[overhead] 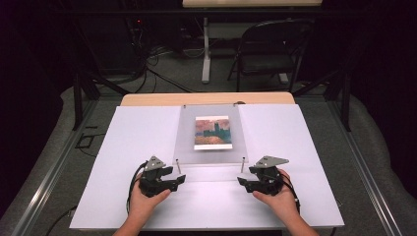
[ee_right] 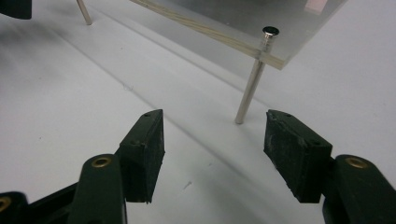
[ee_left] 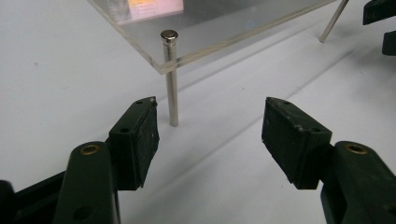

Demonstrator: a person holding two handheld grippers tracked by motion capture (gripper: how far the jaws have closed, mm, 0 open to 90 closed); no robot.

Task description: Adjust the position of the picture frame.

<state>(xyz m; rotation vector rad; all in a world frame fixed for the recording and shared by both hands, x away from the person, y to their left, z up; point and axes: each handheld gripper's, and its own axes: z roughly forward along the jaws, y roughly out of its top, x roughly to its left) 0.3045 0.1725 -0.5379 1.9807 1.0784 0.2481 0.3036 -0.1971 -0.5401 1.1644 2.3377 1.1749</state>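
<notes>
Overhead, the painted card [overhead: 212, 132] under the acrylic sheet [overhead: 187, 132] shows.

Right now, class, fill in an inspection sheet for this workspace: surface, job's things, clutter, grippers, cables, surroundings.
Surface: white board on a wooden table.
Job's things: clear acrylic panel raised on metal pins, with a small painting print under or in it.
Clutter: nothing seen.
Grippers: left gripper and right gripper both open, empty, each near a front pin.
Cables: a black cable trails from the left gripper; more on the floor behind.
Surroundings: folding chair, dark curtains.
</notes>
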